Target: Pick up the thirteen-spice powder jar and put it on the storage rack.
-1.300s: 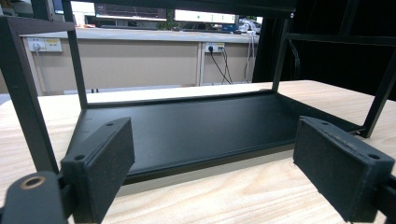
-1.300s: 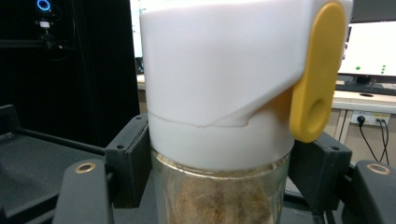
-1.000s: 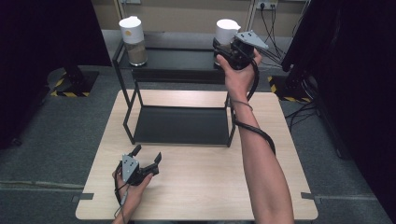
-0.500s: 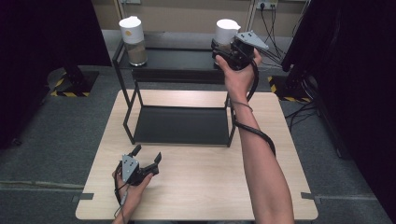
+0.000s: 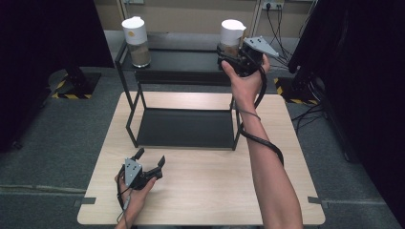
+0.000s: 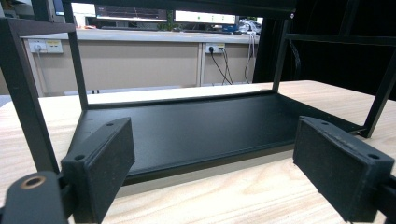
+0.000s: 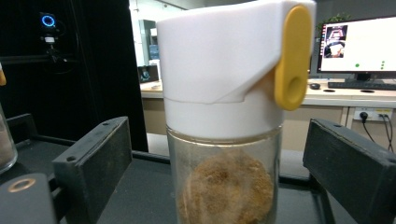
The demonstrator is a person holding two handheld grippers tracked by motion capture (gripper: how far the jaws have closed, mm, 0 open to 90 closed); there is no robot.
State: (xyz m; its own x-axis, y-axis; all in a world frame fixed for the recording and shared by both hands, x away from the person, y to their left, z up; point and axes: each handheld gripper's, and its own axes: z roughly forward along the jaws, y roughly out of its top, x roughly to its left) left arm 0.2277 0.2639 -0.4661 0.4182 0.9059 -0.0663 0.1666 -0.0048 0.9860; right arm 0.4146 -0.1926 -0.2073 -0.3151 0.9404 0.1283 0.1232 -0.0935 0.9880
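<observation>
Two glass jars with white lids stand on the top shelf of a black metal rack, which sits on the pale wooden surface at the centre of the high view.

At the lower left of that view, the left claw rests low over the surface in front of the rack, held by the person's left hand. Its jaws are spread with nothing between them; in the left gripper view they frame the rack's lower shelf, well apart from it.

At the upper left, the left jar stands near the shelf's left end, holding brown powder.

Moving right, the right jar stands near the shelf's right end, upright, with brown powder in its clear body. In the right gripper view its white lid carries a yellow tab on the right side.

At the upper right of the high view, the right claw is held up at this jar by the right hand, its cable trailing down around the forearm. Its jaws have just been opening: they now stand wide on either side of the jar, the pads clear of the glass.
</observation>
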